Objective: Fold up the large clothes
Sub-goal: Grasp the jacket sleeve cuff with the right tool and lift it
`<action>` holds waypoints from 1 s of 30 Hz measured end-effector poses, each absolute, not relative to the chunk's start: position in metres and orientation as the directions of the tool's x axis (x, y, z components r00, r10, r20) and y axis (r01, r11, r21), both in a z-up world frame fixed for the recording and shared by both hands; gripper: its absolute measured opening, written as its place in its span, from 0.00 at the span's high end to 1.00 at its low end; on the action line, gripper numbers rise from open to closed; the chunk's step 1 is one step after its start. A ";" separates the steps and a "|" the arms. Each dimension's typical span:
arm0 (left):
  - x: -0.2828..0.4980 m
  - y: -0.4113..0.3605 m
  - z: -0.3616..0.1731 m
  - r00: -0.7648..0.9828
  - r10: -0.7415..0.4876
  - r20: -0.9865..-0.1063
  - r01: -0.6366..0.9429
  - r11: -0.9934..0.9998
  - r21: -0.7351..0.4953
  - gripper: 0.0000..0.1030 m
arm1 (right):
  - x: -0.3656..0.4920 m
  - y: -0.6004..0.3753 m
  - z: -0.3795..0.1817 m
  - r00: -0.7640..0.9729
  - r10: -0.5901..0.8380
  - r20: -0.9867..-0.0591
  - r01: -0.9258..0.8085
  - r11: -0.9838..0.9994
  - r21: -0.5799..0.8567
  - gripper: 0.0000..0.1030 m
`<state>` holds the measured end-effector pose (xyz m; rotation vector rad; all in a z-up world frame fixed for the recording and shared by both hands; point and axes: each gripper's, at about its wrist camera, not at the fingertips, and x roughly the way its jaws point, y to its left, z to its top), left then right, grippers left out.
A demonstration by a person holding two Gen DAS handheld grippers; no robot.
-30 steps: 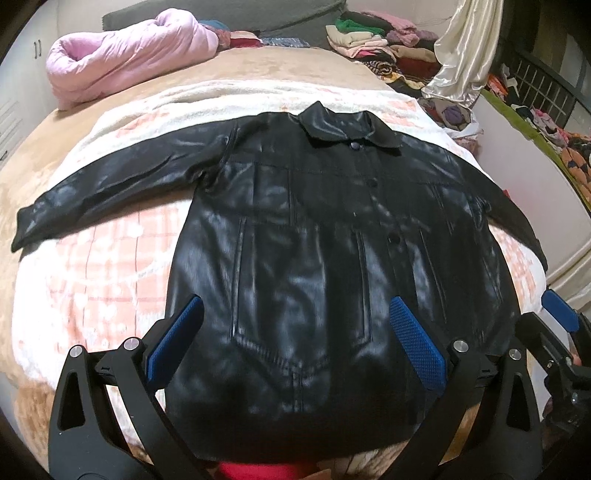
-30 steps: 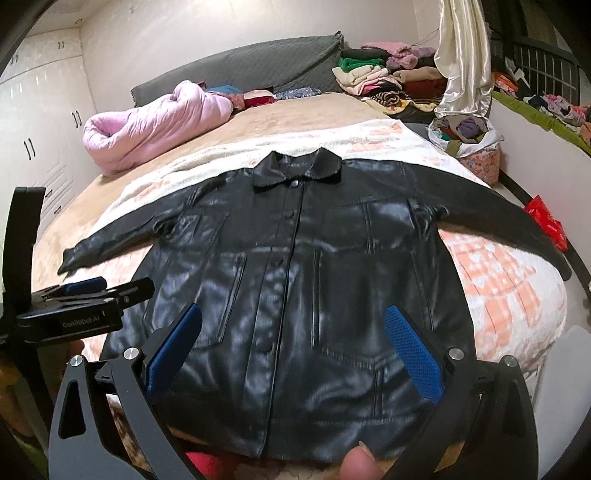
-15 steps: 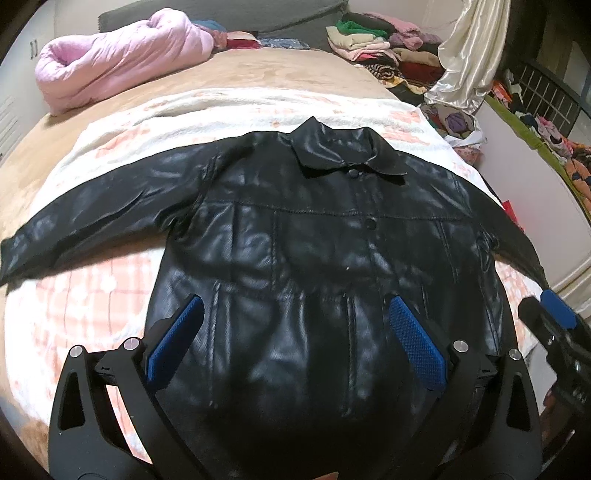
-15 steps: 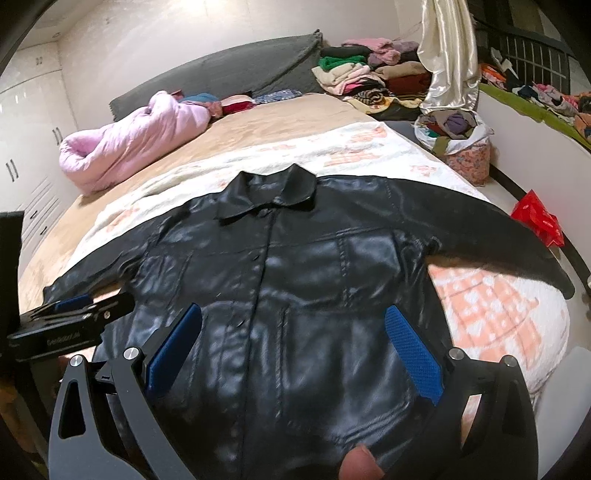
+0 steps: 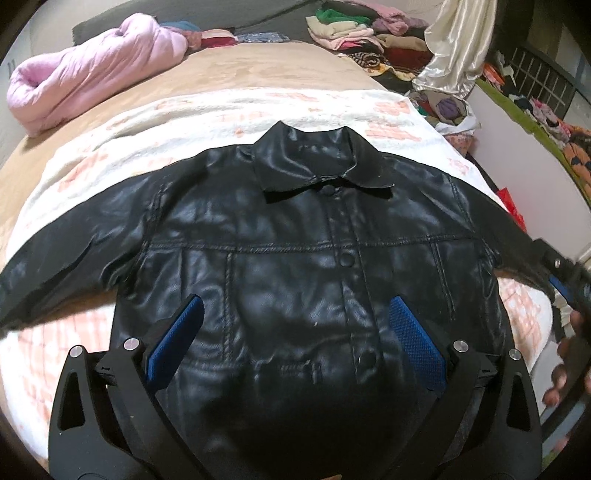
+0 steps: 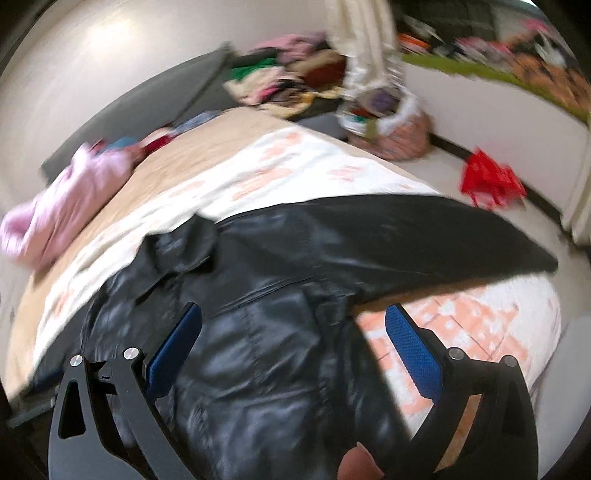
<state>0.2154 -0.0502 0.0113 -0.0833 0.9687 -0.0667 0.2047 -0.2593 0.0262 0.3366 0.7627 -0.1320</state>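
Lying face up across the middle of both views, the black leather jacket (image 5: pixel 295 258) is buttoned, collar toward the top of the frame, its sleeves spread to either side on a white and peach blanket (image 5: pixel 229 122) that covers the bed (image 5: pixel 258 70). The left hand-held gripper (image 5: pixel 295 325) hangs over the jacket's lower front with its blue pads wide apart and nothing between them. The right hand-held gripper (image 6: pixel 293 332) is likewise spread wide and empty, over the jacket's side and armpit, one pad above the leather, the other above the blanket.

The left view shows the whole front, the collar and the buttons sharply, and at its right edge the other gripper with fingers (image 5: pixel 565 373) behind it. The right view is blurred; it shows one sleeve (image 6: pixel 424 229) reaching to the bed's edge at right, and a fingertip at the bottom.

At upper left lies a rolled pink quilt (image 5: pixel 92 70). Piled clothes (image 5: pixel 362 33) sit at upper centre, a pale curtain (image 5: pixel 458 48) beside them. In the right view a red bag (image 6: pixel 491 181) lies on the floor at right
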 end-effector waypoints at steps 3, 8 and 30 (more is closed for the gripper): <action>0.228 -0.058 0.005 0.551 -0.096 -0.829 0.032 0.995 -0.094 0.09 | 0.213 -0.294 0.014 0.702 -0.048 -0.710 0.355 0.888 0.291 0.04; 0.247 -0.069 -0.009 0.523 -0.094 -0.847 0.037 0.995 -0.088 0.09 | 0.220 -0.334 0.003 0.678 -0.122 -0.725 0.475 0.825 0.306 0.04; 0.304 -0.108 -0.030 0.506 -0.066 -0.860 -0.014 0.996 -0.085 0.09 | 0.234 -0.496 -0.082 0.625 -0.155 -0.765 0.772 0.268 0.576 0.04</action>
